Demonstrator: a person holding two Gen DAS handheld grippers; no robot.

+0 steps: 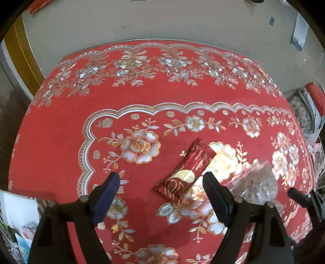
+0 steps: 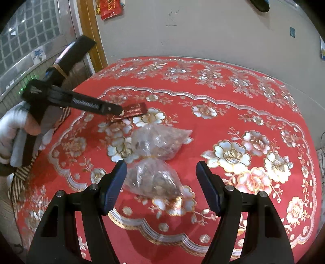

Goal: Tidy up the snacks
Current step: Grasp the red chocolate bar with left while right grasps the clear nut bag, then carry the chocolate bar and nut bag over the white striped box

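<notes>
Left wrist view — left tongs [image 1: 160, 182] spread above red packet [image 1: 185, 171].

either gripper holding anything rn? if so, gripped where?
Nothing held. The left gripper is open above the red snack packet; the right gripper is open over the clear bag, touching neither.

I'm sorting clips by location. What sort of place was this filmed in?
Probably a home dining area, though that is a guess. A round table under a red floral tablecloth stands against a plain wall, a red paper decoration hangs beside a wooden door frame, and a red snack packet lies out.
</notes>
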